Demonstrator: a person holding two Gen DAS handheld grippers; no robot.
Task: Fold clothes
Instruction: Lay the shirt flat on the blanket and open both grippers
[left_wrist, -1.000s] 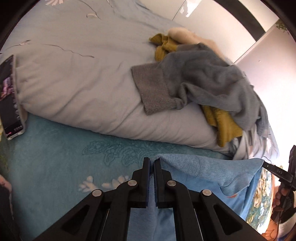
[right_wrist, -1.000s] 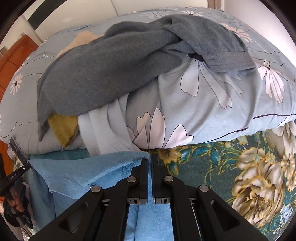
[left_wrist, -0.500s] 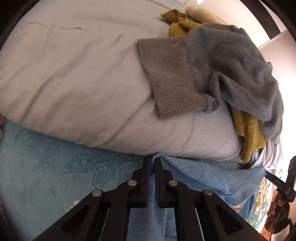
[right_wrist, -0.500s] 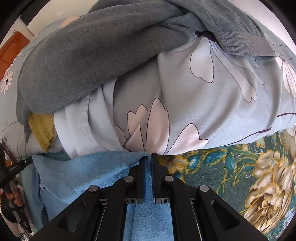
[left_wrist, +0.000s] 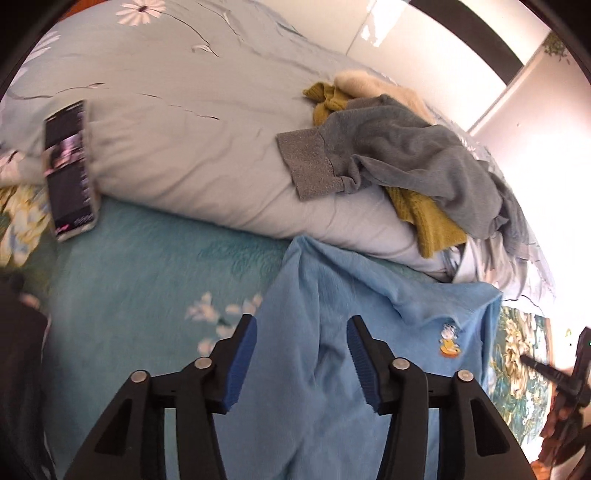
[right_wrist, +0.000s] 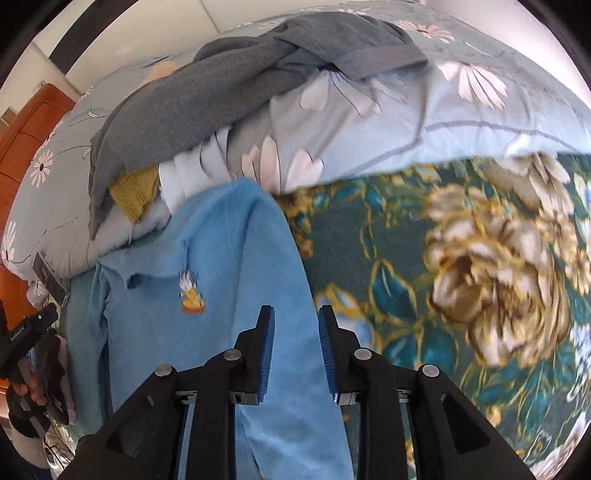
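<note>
Left claw (left_wrist: 299, 363): jaws wide apart, holding nothing, poised over the blue top (left_wrist: 369, 332).
Right claw (right_wrist: 295, 349): jaws parted, narrower than the left, empty, above the same top's edge.
Blue top: lies spread on the bed, upper end against the duvet (left_wrist: 184, 140), duck badge (right_wrist: 190, 293) facing up; one side looks turned in lengthwise.
Progress: a judgement only; the top looks laid out and perhaps partly folded, not a finished bundle.
Left to fold: grey sweater (left_wrist: 413, 155), mustard knit (left_wrist: 432, 218) and a pale garment heaped on the duvet.
Surface: bed with a teal blanket (left_wrist: 147, 280) and a dark floral cover (right_wrist: 480, 258); soft, so cloth may creep.
Room: phone (left_wrist: 70, 170) leaning on the duvet, white wall, wooden furniture (right_wrist: 22, 147).
</note>
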